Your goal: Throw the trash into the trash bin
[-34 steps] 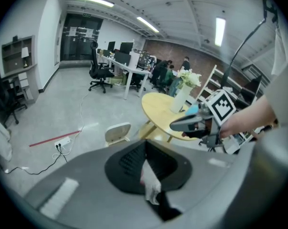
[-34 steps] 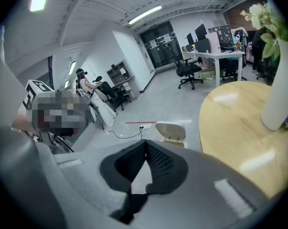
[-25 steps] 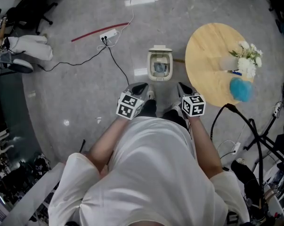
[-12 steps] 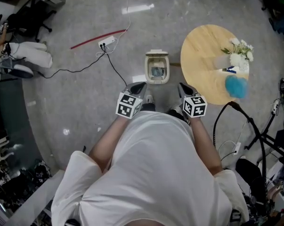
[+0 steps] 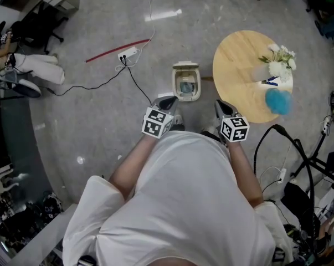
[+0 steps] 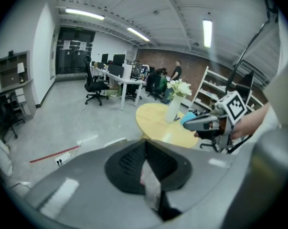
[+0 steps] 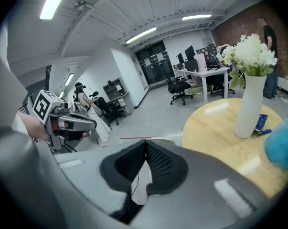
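left gripper (image 5: 165, 100): clenched, jaw tips met. A pale patch (image 6: 151, 185) showed in the slot below the tips; I couldn't tell if it was a scrap or the bin seen through the gap.
right gripper (image 5: 221, 106): clenched on nothing, only floor and a cable visible through its slot.
trash bin (image 5: 176, 88): stood on the floor just ahead of both grippers, lid tipped up and back.
trash (image 5: 186, 85): something grey-blue lay inside the open bin; too small to identify.
progress: I judged the drop as done or nearly done. I held no clear piece of trash and both grippers hung above and short of the bin.
left to do: possibly the lid, plus a check of the left slot for a stuck scrap.
floor (image 5: 94, 115): grey polished concrete, with a power strip (image 5: 128, 54), black cables and a red strip (image 5: 118, 50) lying on it.
table (image 5: 239, 65): round, wooden, just right of the bin; it carried a white vase (image 7: 249, 106) of white flowers and a blue fluffy thing (image 5: 278, 101).
room: open office with desks and chairs (image 6: 95, 82), brick back wall, strip lights, people far off.
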`<state>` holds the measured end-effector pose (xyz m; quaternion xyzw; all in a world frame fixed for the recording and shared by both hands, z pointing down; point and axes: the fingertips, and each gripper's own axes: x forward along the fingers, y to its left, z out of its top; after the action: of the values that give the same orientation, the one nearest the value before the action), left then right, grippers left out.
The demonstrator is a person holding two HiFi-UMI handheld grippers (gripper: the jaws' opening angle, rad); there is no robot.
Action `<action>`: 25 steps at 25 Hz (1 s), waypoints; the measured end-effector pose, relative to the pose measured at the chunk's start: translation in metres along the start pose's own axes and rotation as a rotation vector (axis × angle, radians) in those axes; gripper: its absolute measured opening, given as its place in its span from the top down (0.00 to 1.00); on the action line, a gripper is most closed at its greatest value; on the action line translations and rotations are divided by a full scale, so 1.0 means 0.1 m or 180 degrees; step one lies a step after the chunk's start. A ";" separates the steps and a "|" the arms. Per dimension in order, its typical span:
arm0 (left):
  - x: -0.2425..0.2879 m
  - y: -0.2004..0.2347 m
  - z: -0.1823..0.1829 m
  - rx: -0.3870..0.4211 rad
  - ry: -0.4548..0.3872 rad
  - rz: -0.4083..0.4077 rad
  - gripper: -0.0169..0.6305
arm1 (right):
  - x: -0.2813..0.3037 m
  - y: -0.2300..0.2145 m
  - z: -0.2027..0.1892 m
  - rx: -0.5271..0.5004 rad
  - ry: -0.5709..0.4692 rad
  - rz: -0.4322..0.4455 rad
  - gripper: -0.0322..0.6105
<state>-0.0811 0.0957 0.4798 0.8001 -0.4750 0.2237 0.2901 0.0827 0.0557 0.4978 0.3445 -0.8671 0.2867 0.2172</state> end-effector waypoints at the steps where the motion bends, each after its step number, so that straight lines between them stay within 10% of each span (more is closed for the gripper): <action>1: 0.00 0.00 0.00 0.0013 0.0007 -0.0007 0.97 | -0.01 0.01 0.00 0.0001 -0.0008 -0.0005 0.95; 25: 0.01 0.02 0.00 0.0006 0.0036 -0.0228 0.97 | -0.01 0.11 -0.05 0.0075 -0.0033 -0.0161 0.95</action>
<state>-0.0825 0.0942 0.4815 0.8156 -0.4442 0.2181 0.2998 0.0766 0.0658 0.4970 0.3703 -0.8558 0.2896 0.2158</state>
